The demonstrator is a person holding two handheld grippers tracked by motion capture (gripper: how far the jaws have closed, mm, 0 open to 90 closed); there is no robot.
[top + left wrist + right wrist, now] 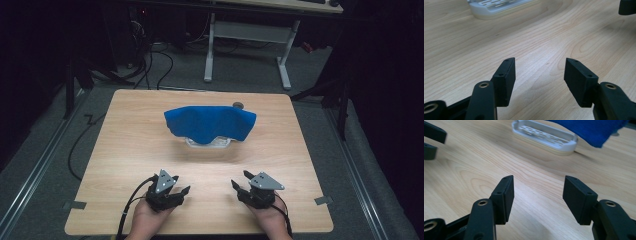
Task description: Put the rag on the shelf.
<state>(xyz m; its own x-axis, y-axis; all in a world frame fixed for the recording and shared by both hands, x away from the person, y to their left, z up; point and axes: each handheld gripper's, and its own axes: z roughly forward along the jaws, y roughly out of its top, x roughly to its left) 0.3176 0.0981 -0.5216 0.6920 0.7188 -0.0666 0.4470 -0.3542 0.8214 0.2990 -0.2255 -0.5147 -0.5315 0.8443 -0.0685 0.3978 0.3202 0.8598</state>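
A blue cloth [210,124] hangs draped over something at the middle of the wooden table [125,150], with a white slotted tray [208,143] under its front edge. My left gripper [181,183] rests low near the table's front edge, left of centre, open with nothing between its jaws. My right gripper [239,178] sits to its right, also open and empty. In the left gripper view my left gripper [539,67] has bare wood between its jaws and the tray [496,7] far ahead. The right gripper view shows my right gripper [537,185], the tray [544,136] and the cloth [589,130].
A small dark round object [238,105] lies at the table's back edge behind the cloth. Tape pieces [74,205] mark the front corners. Beyond the table stand a white-legged desk [250,30] and floor cables [150,60]. Metal rails run along both sides.
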